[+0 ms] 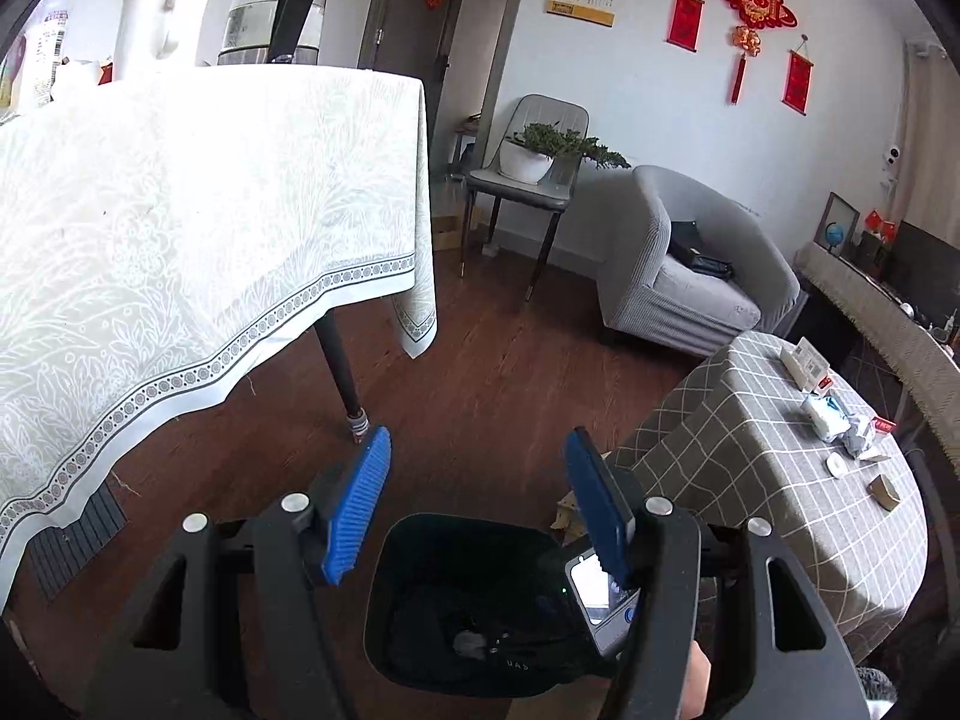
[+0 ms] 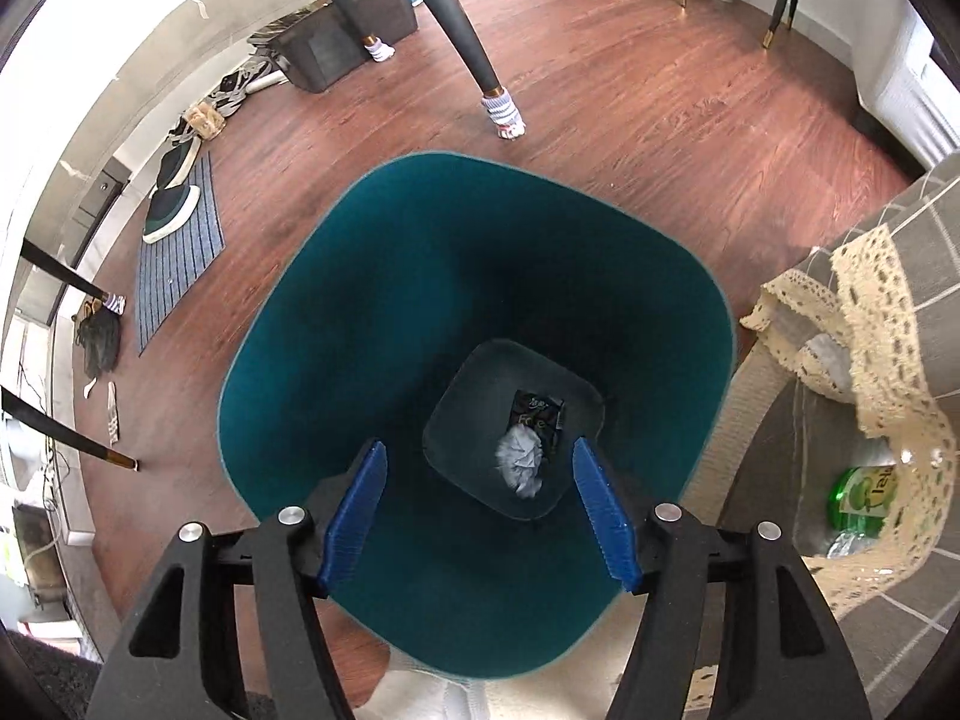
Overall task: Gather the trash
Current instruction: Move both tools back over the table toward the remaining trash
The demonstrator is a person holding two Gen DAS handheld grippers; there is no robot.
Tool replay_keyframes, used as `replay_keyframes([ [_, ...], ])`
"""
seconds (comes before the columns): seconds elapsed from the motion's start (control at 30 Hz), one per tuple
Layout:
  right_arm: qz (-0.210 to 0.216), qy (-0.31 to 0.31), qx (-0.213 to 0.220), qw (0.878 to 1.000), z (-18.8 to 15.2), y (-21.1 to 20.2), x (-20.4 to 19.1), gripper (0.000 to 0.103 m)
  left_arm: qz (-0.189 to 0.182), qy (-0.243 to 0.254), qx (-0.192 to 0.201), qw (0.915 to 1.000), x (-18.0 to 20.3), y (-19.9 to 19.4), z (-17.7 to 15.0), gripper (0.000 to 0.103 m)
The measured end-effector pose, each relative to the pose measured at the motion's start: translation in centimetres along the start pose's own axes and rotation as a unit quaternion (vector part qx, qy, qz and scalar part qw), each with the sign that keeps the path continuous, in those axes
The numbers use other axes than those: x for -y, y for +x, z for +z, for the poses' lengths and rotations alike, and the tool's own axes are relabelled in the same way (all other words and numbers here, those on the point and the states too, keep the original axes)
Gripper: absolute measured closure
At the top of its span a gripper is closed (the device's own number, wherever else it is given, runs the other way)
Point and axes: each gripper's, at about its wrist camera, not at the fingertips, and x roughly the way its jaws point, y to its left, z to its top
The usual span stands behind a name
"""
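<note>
Teal bin [image 2: 336, 276]: 1 | paper wad [image 2: 521, 461]: 1 | black wrapper [image 2: 536, 414]: 1

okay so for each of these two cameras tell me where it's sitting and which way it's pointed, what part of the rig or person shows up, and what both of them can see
Left wrist: on the left gripper, angled across the room past the white-clothed table toward an armchair and the checked table; both blue fingers, apart with nothing between, plus a bit of a hand show.
Right wrist: on the right gripper, looking steeply down into the teal bin at a crumpled tissue and dark wrapper; its blue fingers, apart and empty, show.
Shared: the bin, wood floor, checked tablecloth.
</note>
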Motion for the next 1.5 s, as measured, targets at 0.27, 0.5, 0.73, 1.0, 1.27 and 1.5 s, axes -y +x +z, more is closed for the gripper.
replay_keyframes([
  [0.27,0.027,-0.028,0.048,0.998,0.0,-4.5,-0.5,0.037,-0.007,0.011,0.022,0.9997,1.6,-1.5,1.1,0.04],
  [0.5,0.034,-0.069,0.12,0.99,-0.7,-11.5,-1.0,0.037,-0.006,0.015,0.055,0.9984,3.3,-3.4,2.9,0.04],
  [0.73,0.046,-0.064,0.196,0.977,-1.4,-19.0,0.9,0.037,-0.026,0.012,0.088,0.9957,6.2,-5.1,4.5,0.036],
  [1.0,0.012,-0.041,0.258,0.965,-3.1,-26.0,5.0,0.037,-0.048,0.046,0.072,0.9952,11.6,-3.3,4.2,0.033],
  [1.27,-0.018,0.007,0.284,0.959,-6.0,-29.6,11.2,0.037,-0.074,0.081,0.055,0.9925,17.3,-1.1,3.2,0.027],
  [1.5,-0.057,0.026,0.298,0.953,-9.2,-32.4,15.4,0.037,-0.094,0.103,0.031,0.9898,21.7,1.4,2.3,0.024],
])
